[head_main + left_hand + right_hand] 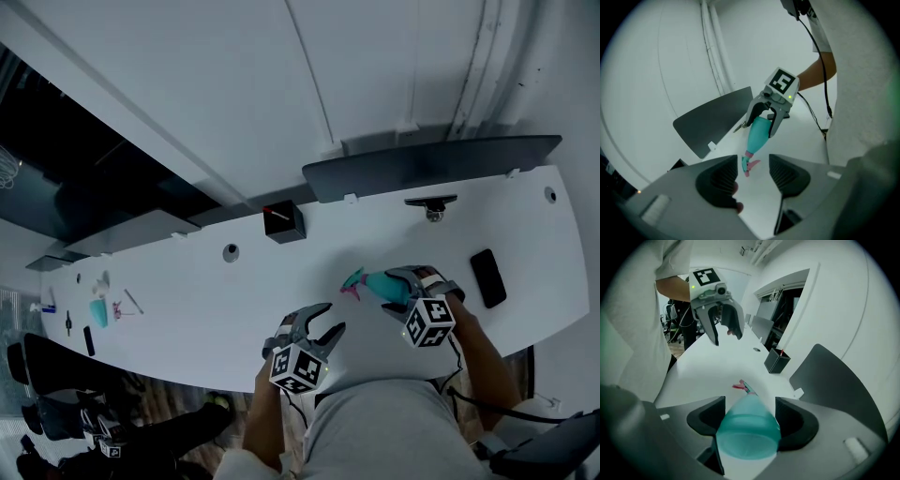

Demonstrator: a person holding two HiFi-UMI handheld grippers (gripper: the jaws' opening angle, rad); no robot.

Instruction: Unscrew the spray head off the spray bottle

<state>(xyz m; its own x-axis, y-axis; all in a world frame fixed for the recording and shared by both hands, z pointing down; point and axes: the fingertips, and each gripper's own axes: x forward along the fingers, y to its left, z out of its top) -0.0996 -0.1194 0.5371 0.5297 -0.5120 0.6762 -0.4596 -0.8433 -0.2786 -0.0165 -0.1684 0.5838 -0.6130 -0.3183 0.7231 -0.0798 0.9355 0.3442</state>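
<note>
The right gripper [405, 284] clamps the teal spray bottle [384, 284] by its body over the white table [234, 300], steadying it with the spray head [353, 282] aimed toward the left gripper [328, 319]. That gripper's jaws stand apart and empty, lined up short of the head, apparently ready to grasp and twist it.

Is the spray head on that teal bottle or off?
On. The pink spray head sits at the neck of the teal bottle, which the right gripper holds.

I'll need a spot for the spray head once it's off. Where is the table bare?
Bare: the stretch between the cable hole and the left gripper, and between the black box and the spray bottle. Crowded: around the right gripper, with the phone beside it, and the far left end.
</note>
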